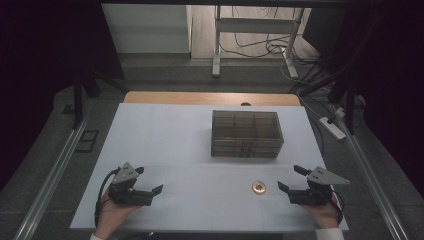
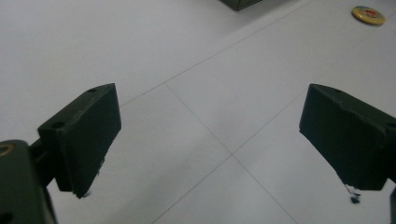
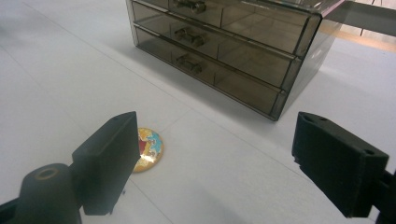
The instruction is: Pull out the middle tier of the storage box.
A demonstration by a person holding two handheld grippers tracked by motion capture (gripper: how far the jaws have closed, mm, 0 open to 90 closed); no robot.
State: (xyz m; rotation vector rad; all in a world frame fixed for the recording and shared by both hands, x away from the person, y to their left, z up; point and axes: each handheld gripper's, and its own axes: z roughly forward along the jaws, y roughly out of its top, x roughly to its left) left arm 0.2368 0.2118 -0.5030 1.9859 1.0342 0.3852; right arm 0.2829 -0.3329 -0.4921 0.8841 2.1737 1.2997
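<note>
A smoky translucent plastic drawer chest (image 1: 247, 133) with three stacked drawers stands on the white table top (image 1: 165, 135), a little toward 1 o'clock from the table's centre; in the right gripper view its three drawer fronts (image 3: 205, 56) all sit flush, each with a small dark handle; a small round gold-rimmed badge with a red and blue picture (image 1: 259, 187) lies flat on the table at about 5 o'clock from centre, well apart from the chest and nearer the person's edge; the left gripper (image 1: 147, 182) rests at 7 o'clock, held in the person's left hand (image 1: 112, 212), its two black jaws spread wide with nothing between them but bare table; the right gripper (image 1: 292, 179) sits at 5 o'clock in the right hand (image 1: 325, 212), jaws likewise wide apart and empty; in the right gripper view the badge (image 3: 149, 149) lies just beside that gripper's left-hand jaw, partly hidden behind it
</note>
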